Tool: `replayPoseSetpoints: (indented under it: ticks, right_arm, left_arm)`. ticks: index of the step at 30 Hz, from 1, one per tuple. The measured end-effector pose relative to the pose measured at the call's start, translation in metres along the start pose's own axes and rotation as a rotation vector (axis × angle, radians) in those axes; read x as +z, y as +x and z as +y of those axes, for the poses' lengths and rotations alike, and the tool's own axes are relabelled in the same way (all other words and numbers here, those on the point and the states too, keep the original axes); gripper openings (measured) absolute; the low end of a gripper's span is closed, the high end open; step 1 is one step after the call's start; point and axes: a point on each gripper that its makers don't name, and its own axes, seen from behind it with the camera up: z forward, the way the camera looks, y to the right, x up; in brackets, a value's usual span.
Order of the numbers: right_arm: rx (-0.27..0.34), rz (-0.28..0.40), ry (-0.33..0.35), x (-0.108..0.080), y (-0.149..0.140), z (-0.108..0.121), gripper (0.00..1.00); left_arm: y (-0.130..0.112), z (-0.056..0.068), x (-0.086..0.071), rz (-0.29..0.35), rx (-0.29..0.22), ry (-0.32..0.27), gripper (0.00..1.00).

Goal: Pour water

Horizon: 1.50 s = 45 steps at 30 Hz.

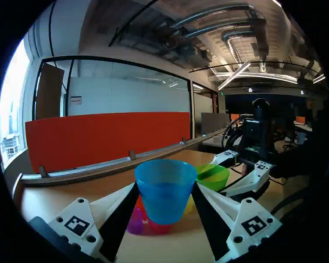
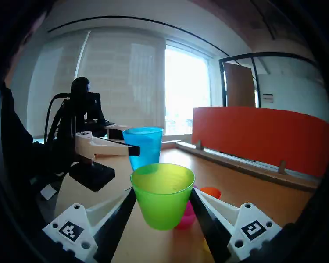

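Jaws, left gripper view: clamped on blue cup (image 1: 165, 190), above desk (image 1: 46, 199).
Behind it: green cup (image 1: 213, 174), rims near.
Jaws, right gripper view: clamped on green cup; desk stretches right to orange divider (image 2: 261, 136).

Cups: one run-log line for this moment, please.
left gripper: shut on blue cup | right gripper: shut on green cup | both held over table | pour: none seen

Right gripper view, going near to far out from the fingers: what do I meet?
Nearest first: translucent green plastic cup → small pink plastic cup on the wooden table → translucent blue plastic cup held up farther off → bright window.
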Motion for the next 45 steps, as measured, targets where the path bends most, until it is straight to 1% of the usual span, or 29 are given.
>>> replayPoseSetpoints:
  ticks: [10, 18, 29, 35, 45]
  right_arm:
    - [0.002, 0.000, 0.011, 0.001, -0.001, -0.002, 0.89]
    - [-0.001, -0.004, 0.022, 0.004, -0.004, -0.006, 0.89]
    - [-0.002, -0.004, 0.034, 0.007, -0.004, -0.010, 0.89]
    - [-0.003, -0.004, 0.048, 0.010, -0.005, -0.014, 0.89]
    - [-0.005, -0.008, 0.070, 0.016, -0.004, -0.022, 0.89]
  left_arm:
    - [0.010, -0.006, -0.002, 0.008, 0.035, 0.009, 0.83]
    - [0.015, -0.013, -0.005, 0.012, 0.094, 0.034, 0.83]
    - [0.019, -0.016, -0.003, 0.016, 0.146, 0.038, 0.83]
    - [0.020, -0.017, -0.003, 0.014, 0.166, 0.042, 0.83]
    - [0.027, -0.018, -0.003, 0.019, 0.217, 0.052, 0.83]
